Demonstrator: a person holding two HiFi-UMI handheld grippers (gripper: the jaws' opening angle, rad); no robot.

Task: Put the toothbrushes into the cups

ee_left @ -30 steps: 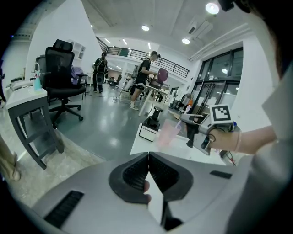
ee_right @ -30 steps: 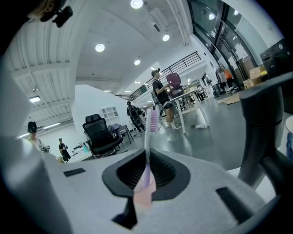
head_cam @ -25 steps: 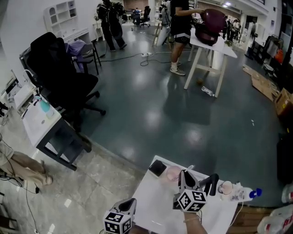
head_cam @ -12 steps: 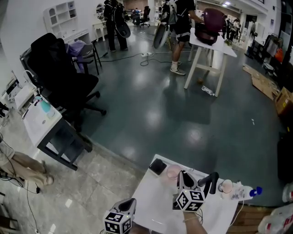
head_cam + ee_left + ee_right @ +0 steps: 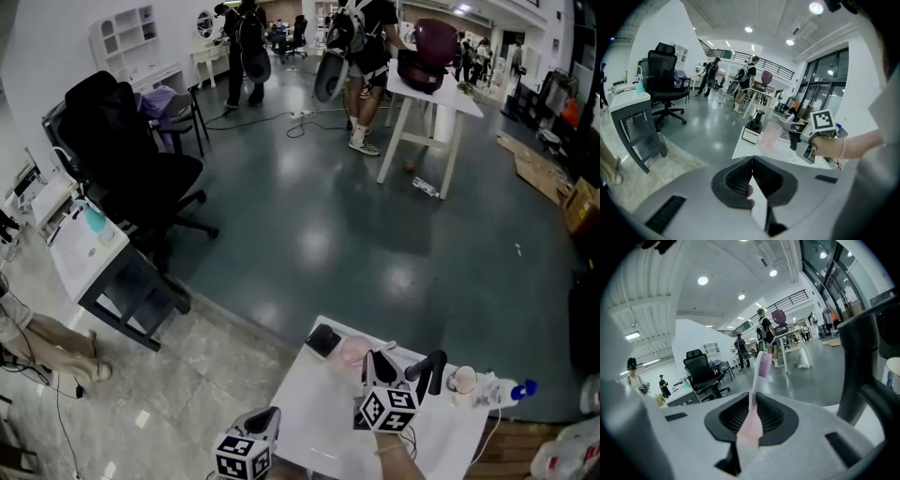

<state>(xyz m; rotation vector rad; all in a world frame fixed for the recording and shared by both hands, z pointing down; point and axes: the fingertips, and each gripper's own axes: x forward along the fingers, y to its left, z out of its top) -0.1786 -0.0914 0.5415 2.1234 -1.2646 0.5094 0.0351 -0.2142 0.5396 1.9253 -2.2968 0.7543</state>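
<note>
Your right gripper (image 5: 752,411) is clenched on the pink toothbrush (image 5: 758,376). The handle is pinched between the pads and the bristle head sticks out ahead and upward.

Almost nothing has changed at the table over the last second. That gripper sits in the same spot above the white table (image 5: 314,412), just to the right of the pink cup (image 5: 354,354), with the second cup (image 5: 461,382) farther right. Only the people at the far end of the room have shifted.

Your left gripper (image 5: 751,174) is closed on nothing, low at the table's near left edge, and it hasn't moved either.

So you seem to be pausing mid-carry. The brush is lifted and close to the pink cup but not yet in it. Since the bristle end is the free end, you'll likely have to tip it down over the rim before letting go. Both cups look light, so a nudge could topple one.
</note>
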